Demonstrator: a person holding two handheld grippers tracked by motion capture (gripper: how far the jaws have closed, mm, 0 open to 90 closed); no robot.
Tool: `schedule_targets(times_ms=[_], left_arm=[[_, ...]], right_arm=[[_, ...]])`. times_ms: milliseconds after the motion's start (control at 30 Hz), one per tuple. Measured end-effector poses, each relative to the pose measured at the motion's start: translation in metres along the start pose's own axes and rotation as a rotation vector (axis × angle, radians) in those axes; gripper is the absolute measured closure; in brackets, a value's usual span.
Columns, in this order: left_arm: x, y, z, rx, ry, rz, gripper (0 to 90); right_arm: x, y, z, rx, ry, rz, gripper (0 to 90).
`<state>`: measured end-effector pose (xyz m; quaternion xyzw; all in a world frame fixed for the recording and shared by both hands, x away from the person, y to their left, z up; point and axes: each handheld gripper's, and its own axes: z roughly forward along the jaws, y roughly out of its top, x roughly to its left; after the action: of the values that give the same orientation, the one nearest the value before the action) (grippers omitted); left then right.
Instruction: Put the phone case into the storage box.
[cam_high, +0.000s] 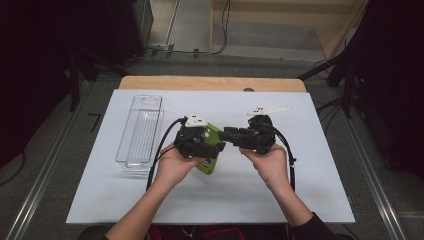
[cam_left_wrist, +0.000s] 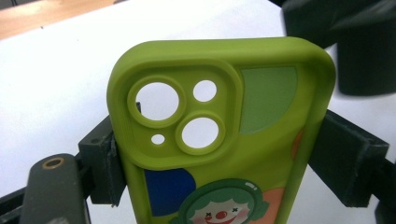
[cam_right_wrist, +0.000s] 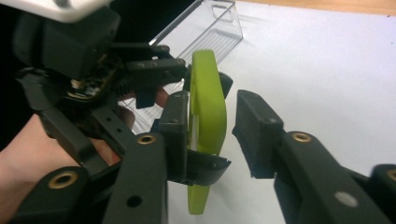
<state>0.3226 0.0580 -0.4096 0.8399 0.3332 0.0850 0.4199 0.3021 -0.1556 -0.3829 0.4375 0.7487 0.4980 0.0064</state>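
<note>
— Holding the phone case (cam_left_wrist: 219, 154) mid-frame above the tabletop (cam_high: 300, 195), why?

— Left gripper (cam_high: 200, 141) fingers clamp its sides; right gripper (cam_right_wrist: 212, 133) fingers straddle its edge, released, for a handover.

Left gripper (cam_high: 216, 145): black body of angular linkage bars, topped by a white-grey three-cornered plate (cam_high: 196, 120), with a thick black cable (cam_high: 162, 145) that trailed from its rear; brass-ringed pivot holes showed on its arms, and its jaws were matte black rectangular blocks. Right gripper (cam_high: 227, 134): matching black build, black cable (cam_high: 289, 150) looped at its rear, brass-ringed pivots and small dark screws on the jaw arms, ribbed black pads (cam_right_wrist: 252, 133). Forearms: bare on the left-gripper side; a dark sleeve cuff (cam_high: 315, 225) covered the other arm, well back from the right gripper.
</note>
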Motion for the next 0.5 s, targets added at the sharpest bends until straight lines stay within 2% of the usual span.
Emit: schedule_targets(times_ms=[100, 167, 367, 500], left_arm=[[0.001, 0.0, 0.0, 0.005, -0.004, -0.001, 17.2], [0.002, 0.0, -0.001, 0.012, -0.007, -0.002, 17.2], [0.006, 0.001, -0.005, 0.03, -0.017, -0.008, 17.1], [0.008, 0.002, -0.008, 0.023, -0.021, -0.019, 17.1]], right_arm=[[0.0, 0.002, -0.005, -0.01, 0.003, -0.002, 57.9], [-0.001, 0.002, -0.008, -0.028, 0.001, -0.023, 56.7], [-0.008, 0.002, -0.014, -0.025, -0.009, -0.008, 53.7], [-0.015, 0.001, -0.016, -0.026, -0.023, -0.007, 48.6]])
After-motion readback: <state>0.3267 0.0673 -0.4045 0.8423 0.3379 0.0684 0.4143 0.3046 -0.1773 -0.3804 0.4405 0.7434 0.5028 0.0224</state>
